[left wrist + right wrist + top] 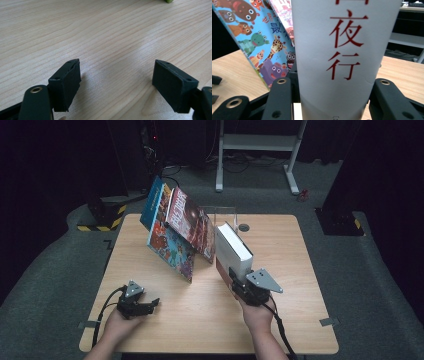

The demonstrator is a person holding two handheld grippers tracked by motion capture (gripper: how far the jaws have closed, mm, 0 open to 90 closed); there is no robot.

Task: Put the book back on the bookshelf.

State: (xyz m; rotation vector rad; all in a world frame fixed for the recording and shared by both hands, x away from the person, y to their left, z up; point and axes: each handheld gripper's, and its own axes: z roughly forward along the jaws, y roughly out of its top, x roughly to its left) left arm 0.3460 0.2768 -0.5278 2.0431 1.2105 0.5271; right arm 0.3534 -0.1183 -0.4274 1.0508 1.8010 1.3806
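Note:
My right gripper is shut on a thick white book, clamping its spine near the bottom; the book stands tilted above the table's middle. In the right gripper view the white spine with red characters sits squeezed between my two black jaws. Two colourful picture books lean together behind and to the left of it, the cartoon-animal cover close beside the spine. My left gripper rests open near the table's front left edge, its jaws wide apart over bare wood.
The wooden table has a round cable hole at the back. A clear bookend frame stands behind the books. A white desk frame and dark equipment stand on the grey carpet beyond.

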